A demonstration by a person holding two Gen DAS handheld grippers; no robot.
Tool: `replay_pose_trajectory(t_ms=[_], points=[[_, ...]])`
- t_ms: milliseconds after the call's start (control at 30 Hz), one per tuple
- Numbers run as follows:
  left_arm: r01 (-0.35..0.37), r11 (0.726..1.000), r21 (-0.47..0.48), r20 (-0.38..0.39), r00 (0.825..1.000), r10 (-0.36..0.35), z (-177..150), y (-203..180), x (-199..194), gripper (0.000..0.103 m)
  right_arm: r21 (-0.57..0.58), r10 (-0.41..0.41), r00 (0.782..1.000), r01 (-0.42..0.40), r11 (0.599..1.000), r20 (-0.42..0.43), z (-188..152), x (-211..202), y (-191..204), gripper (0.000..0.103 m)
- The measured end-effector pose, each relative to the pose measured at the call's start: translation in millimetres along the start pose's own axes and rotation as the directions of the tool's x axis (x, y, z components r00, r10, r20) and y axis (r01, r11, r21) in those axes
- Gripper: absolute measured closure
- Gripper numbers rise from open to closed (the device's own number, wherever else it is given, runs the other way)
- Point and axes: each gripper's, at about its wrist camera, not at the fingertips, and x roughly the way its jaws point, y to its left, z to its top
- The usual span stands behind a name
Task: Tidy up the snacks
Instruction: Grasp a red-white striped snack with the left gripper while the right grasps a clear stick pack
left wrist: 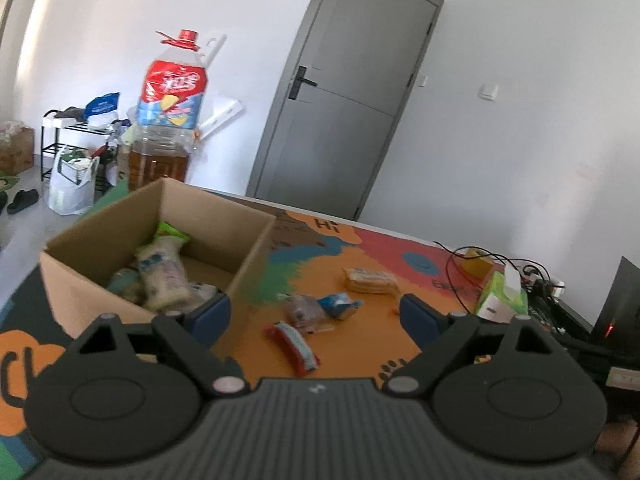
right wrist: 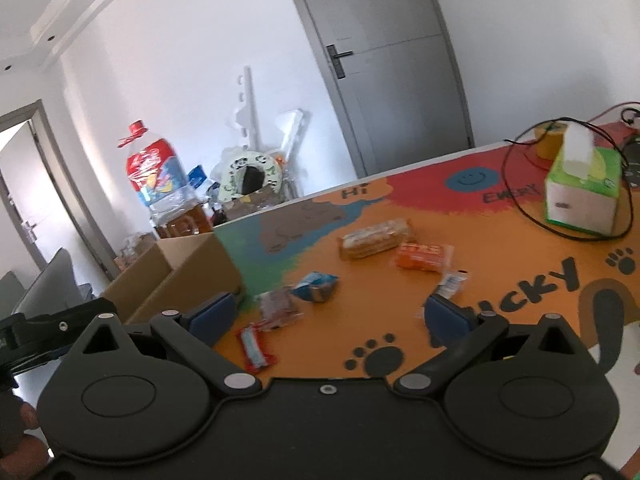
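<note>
Colourful table [right wrist: 500, 240] — cardboard box [left wrist: 120, 296], loose snacks [right wrist: 376, 238], tissue box [right wrist: 580, 196].

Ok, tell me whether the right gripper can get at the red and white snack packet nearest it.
Probably yes. The right gripper is open and empty, and the red and white snack packet lies flat on the mat just ahead, left of centre, nothing over it. The clear wrapped snack sits close behind it.

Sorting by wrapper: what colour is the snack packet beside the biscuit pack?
Orange packet with white print, clearest in the right wrist view.
</note>
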Motion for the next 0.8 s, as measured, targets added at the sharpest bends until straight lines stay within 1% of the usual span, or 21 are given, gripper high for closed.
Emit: replay_pose_trajectory(t_ms=[33,133,200,300,433,500,567,733,800], points=[[0.007,1.000,0.006,-0.003,1.000,-0.007,-1.9,-2.4,2.8,0.014,0.004,-0.011,1.000,0.011,1.000,-0.001,-1.0,1.5,-3.9,0.002],[0.022,1.000,0.015,-0.026,0.999,-0.022,-8.8,-8.5,13.8,0.020,0.029,-0.034,0.999,0.034,0.999,-0.018,-3.6,7.3,-16.5,0.009],[0.025,0.999,0.020,-0.047,0.999,-0.024,-14.5,-12.5,23.0,0.027,0.043,-0.051,0.998,0.052,0.998,-0.029,-5.4,11.0,-23.1,0.010],[0.018,1.000,0.020,-0.080,0.997,-0.017,-21.6,-15.8,38.0,0.036,0.043,-0.073,0.997,0.074,0.996,-0.031,-8.0,13.5,-27.4,0.014],[-0.009,1.000,0.016,-0.094,0.996,0.011,-28.2,-16.7,54.5,0.040,0.035,-0.089,0.995,0.090,0.995,-0.032,-11.9,19.2,-31.3,0.020],[-0.028,1.000,0.005,-0.104,0.994,0.029,-31.8,-16.0,62.7,0.046,0.029,-0.093,0.995,0.094,0.995,-0.038,-12.8,23.6,-33.3,0.024],[-0.040,0.999,-0.002,-0.117,0.992,0.040,-33.7,-15.5,71.4,0.050,0.035,-0.099,0.994,0.101,0.994,-0.052,-12.9,29.8,-37.7,0.030],[-0.094,0.996,0.002,-0.139,0.986,0.094,-39.4,-16.3,90.0,0.060,0.050,-0.110,0.991,0.113,0.992,-0.071,-13.9,43.3,-44.9,0.038],[-0.119,0.993,0.004,-0.151,0.982,0.118,-40.9,-16.7,98.6,0.063,0.052,-0.111,0.991,0.115,0.992,-0.074,-13.2,47.7,-46.5,0.038]])
